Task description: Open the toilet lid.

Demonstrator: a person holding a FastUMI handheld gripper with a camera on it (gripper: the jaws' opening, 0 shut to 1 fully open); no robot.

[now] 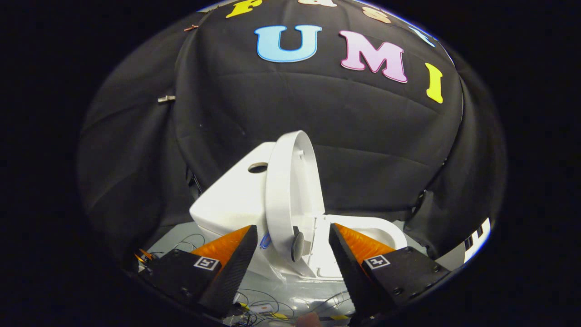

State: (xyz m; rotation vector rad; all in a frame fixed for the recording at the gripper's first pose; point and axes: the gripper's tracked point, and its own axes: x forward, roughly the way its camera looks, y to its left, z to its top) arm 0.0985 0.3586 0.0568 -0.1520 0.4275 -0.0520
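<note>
A white toilet stands just beyond my fingers, seen from its side. Its lid (290, 190) is raised upright and leans back against the tank (236, 200), which has a round hole on top. The bowl (376, 231) with its seat lies to the right of the lid, partly hidden behind my right finger. My gripper (292, 234) is open, with the lid's hinge end showing in the wide gap between the fingers. Neither finger touches the lid.
Black cloth walls close in behind and on both sides of the toilet. Thin cables (190, 243) and small parts lie on the pale floor beside the tank and below my fingers. A striped board (476, 238) shows at the far right.
</note>
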